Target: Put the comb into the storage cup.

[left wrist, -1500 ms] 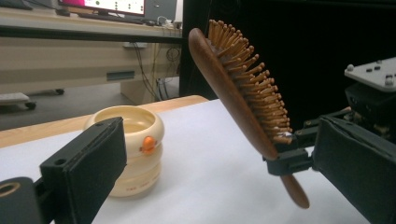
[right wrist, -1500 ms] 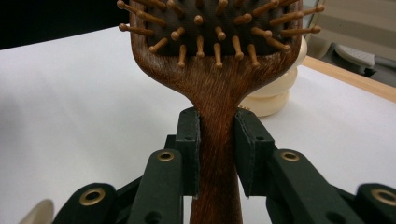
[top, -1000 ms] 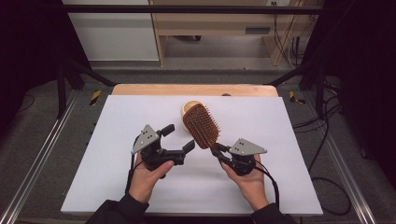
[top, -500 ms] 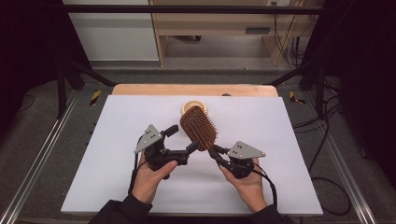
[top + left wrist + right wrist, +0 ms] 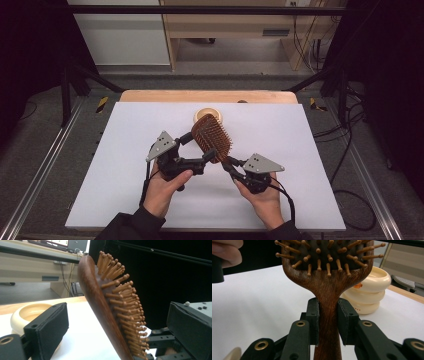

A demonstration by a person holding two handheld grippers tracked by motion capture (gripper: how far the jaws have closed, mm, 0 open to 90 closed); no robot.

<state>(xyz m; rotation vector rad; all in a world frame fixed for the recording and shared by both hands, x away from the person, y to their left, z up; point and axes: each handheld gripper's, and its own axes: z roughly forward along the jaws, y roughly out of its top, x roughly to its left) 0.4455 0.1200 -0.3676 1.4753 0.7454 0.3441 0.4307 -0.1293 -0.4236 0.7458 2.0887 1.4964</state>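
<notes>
A brown wooden hairbrush (image 5: 212, 136) with wooden pins stands tilted above the white table, head up. My right gripper (image 5: 226, 162) is shut on its handle (image 5: 329, 320), one black pad on each side. My left gripper (image 5: 199, 146) is open, and the brush head (image 5: 105, 305) stands edge-on between its two spread jaws, with a gap on both sides. A person's hands hold both grippers near the table's front middle.
A cream round stacked bowl (image 5: 208, 115) stands just behind the brush, also seen as the bowl (image 5: 372, 292) and the bowl (image 5: 30, 312). The white sheet (image 5: 100, 165) covers the table, with a wooden strip (image 5: 150, 96) along its far edge. Metal rails run along both sides.
My left gripper has shifted right toward the brush, so its open jaws now straddle the brush head. The right gripper and the brush have barely moved.
</notes>
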